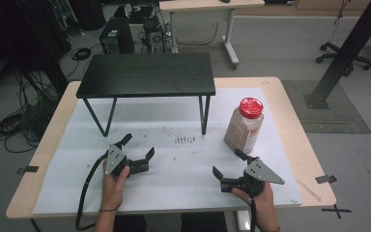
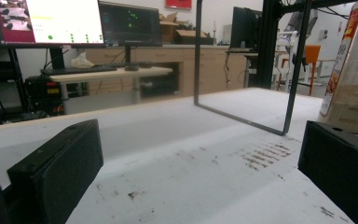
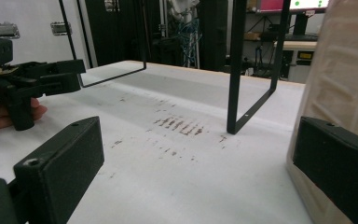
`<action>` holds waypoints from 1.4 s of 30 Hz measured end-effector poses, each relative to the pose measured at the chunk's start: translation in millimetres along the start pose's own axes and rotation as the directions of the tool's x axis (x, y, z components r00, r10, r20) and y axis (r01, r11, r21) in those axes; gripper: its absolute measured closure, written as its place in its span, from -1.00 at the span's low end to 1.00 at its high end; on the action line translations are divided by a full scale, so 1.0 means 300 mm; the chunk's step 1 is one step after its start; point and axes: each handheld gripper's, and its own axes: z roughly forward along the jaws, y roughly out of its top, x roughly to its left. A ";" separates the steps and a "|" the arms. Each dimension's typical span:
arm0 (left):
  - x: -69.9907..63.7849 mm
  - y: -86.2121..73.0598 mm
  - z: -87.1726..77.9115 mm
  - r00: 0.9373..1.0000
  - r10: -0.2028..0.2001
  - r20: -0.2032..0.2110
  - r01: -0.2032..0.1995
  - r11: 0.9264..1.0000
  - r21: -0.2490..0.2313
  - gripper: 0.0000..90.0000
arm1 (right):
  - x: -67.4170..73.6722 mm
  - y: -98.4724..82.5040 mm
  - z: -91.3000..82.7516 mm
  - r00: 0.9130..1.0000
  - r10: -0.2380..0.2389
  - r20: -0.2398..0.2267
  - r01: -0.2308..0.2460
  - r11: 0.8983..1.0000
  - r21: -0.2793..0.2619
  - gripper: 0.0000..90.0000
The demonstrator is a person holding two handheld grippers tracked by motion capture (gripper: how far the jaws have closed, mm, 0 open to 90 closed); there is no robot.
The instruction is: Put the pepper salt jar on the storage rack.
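My left gripper (image 1: 136, 146) rests on the white mat (image 1: 174, 169), jaws wide and empty. My right gripper (image 1: 228, 164) is also spread and empty — its far jaw sits just beside the red-capped jar (image 1: 244, 126), right of the black stand (image 1: 147, 75). I'd centre the jar's body squarely between the jaws before closing — low enough not to tip it.
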 end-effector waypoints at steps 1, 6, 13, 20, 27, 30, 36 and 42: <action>0.000 0.000 0.000 1.000 0.000 0.000 0.000 1.000 0.000 -1.00 | -0.003 0.004 -0.004 1.000 0.000 0.002 0.000 1.000 -0.003 -0.97; 0.000 0.000 0.000 1.000 0.000 0.000 0.000 1.000 0.000 -1.00 | -0.017 0.020 -0.022 1.000 -0.006 0.016 0.006 1.000 -0.002 -0.97; 0.000 0.000 0.000 1.000 0.000 0.001 0.000 1.000 0.000 -1.00 | -0.037 0.039 -0.042 1.000 0.000 0.026 0.000 1.000 0.004 -0.97; 0.000 0.000 0.000 1.000 0.000 0.001 0.000 1.000 0.000 -1.00 | -0.063 0.062 -0.061 0.999 -0.001 0.037 0.001 1.000 0.006 -0.97; 0.000 0.000 0.000 1.000 0.000 0.000 0.000 1.000 -0.001 -1.00 | -0.099 0.090 -0.078 0.998 -0.002 0.056 0.002 1.000 0.000 -0.97; 0.000 0.000 0.000 1.000 0.000 0.000 0.000 1.000 -0.001 -1.00 | -0.112 0.098 -0.081 0.998 -0.001 0.062 0.001 1.000 0.000 -0.97; 0.000 0.000 0.000 1.000 0.001 0.001 -0.001 1.000 -0.001 -1.00 | -0.132 0.104 -0.086 0.997 0.004 0.077 -0.005 1.000 0.005 -0.96; 0.000 0.000 0.000 1.000 0.001 0.001 -0.001 1.000 -0.001 -1.00 | -0.152 0.111 -0.091 0.996 0.001 0.093 -0.002 1.000 0.008 -0.96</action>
